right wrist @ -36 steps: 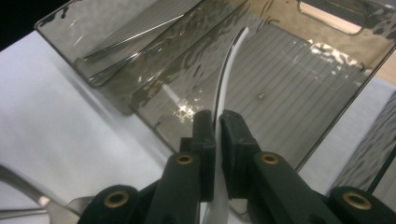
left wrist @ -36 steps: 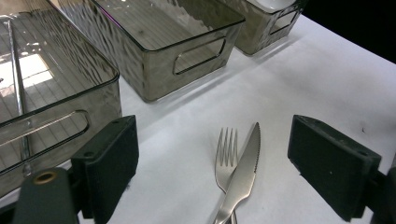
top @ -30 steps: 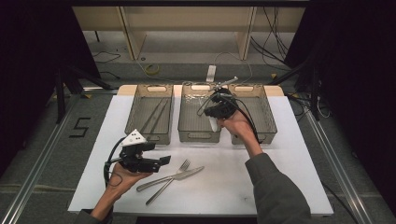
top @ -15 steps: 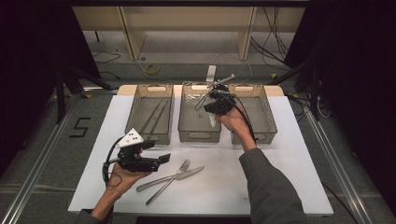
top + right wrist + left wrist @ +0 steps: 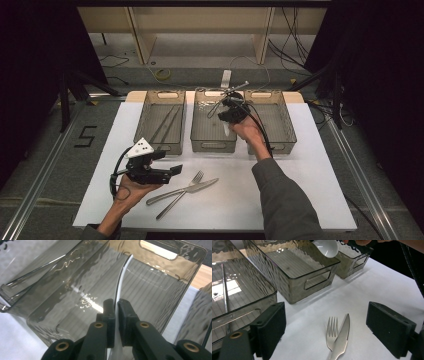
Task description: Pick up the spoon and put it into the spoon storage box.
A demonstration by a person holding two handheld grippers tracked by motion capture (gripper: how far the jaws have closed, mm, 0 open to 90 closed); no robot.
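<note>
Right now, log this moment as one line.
right tongs: shut on spoon | over middle bin | left tongs: open | fork, knife: on table

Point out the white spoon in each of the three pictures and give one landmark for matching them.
High view: the white spoon shows just below the right claw, over the middle bin.
Left gripper view: its bowl sits at top centre, over that bin's far end.
Right gripper view: its handle rises up the centre from the shut claw.
Shared landmark: the middle bin.

3 bins (image 5: 213, 142) stand side by side behind the fork (image 5: 186, 191) and knife (image 5: 192, 188).
</note>
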